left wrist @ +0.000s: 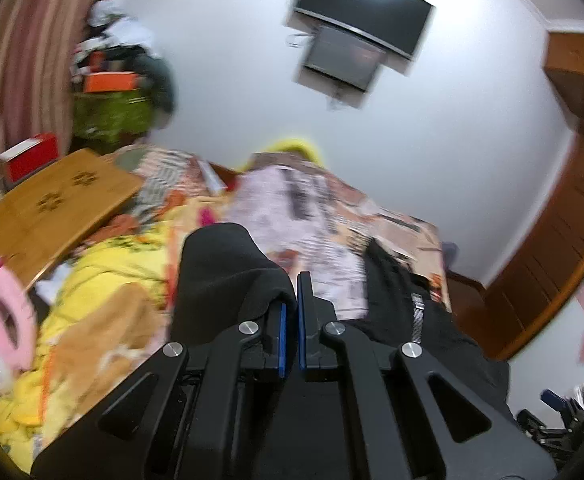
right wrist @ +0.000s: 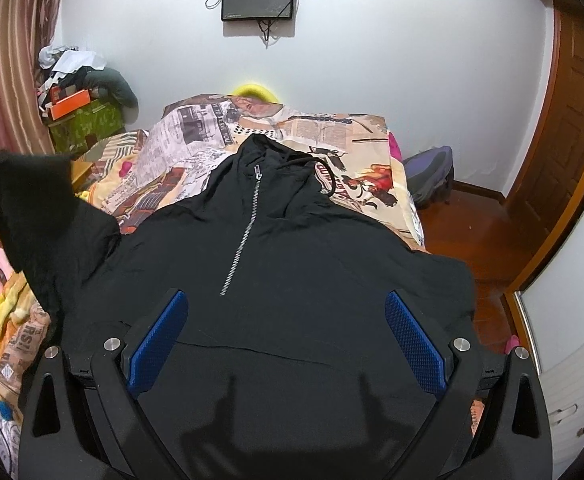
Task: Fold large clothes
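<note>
One sleeve (right wrist: 32, 200) of the black hoodie (right wrist: 292, 248) on the bed (right wrist: 356, 136) hangs pinched in the left tongs (left wrist: 291, 320), right tongs (right wrist: 286, 340) gaping empty; next, I'd guess, lay it across the chest.

- The left gripper (left wrist: 292, 300) is matte black, with two angular linkage arms on each side running to the fingers.
- Its fingers carry thin blue pads (left wrist: 282, 340) on their inner faces, seen edge-on.
- Four round silver screw heads (left wrist: 249, 327) cap the linkage pivots, two per side.
- The right gripper (right wrist: 286, 312) has the same black frame, with triangular cut-outs in its outer arms.
- Its blue pads (right wrist: 158, 344) are broad, with a fine cross-hatched texture.
- Silver screws (right wrist: 113, 343) mark its pivots too.
</note>
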### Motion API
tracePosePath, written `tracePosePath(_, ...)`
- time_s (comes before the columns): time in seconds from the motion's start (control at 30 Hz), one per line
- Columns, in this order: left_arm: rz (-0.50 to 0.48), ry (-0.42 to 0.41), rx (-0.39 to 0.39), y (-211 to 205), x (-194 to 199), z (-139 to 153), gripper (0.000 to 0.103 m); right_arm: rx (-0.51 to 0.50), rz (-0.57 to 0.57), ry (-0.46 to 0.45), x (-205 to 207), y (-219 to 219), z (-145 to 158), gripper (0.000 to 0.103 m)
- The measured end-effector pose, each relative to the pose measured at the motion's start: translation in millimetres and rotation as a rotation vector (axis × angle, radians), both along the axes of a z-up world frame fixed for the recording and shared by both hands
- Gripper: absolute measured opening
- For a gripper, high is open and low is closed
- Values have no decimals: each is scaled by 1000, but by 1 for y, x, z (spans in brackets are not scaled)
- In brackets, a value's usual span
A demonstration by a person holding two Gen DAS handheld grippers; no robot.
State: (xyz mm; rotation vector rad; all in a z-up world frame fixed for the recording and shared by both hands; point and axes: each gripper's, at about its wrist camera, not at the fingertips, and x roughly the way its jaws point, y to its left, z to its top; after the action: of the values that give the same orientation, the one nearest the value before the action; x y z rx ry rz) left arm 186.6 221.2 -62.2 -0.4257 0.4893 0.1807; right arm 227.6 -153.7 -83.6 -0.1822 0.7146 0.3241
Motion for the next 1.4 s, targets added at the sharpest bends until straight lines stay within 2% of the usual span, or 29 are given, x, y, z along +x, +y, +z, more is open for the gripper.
tracePosePath(0.13,-123,16,10,-49,26,0,3,25,-8,8,3,-7,-3,98)
tracePosePath(0.3,-260,67,7,-104,43,-18,3,41,-15,22,3,-18,-8,98)
tracePosePath(0.57,-470,250,13,-187,60,-69,3,37,-30,30,0,-30,-13,98)
tracePosePath(0.63,-517,301,35,-204,59,-83,3,35,-32,34,-1,-33,-14,98)
tracePosePath(0.8,-585,387,77,-227,47,-107,5,27,-34,43,-3,-36,-16,98)
tracePosePath(0.93,-621,469,71,-230,42,-123,22,12,-31,37,-7,-34,-15,98)
tracePosePath(1.0,-626,472,85,-227,35,-121,28,3,-28,31,-8,-33,-13,98)
tracePosePath(1.17,-587,394,167,-210,11,-92,56,-10,-16,6,-11,-27,-7,98)
tracePosePath(1.27,-548,342,179,-193,0,-75,64,-8,-6,-8,-12,-20,-3,98)
tracePosePath(1.4,-467,279,211,-163,-8,-50,69,-11,31,-18,-13,-3,2,98)
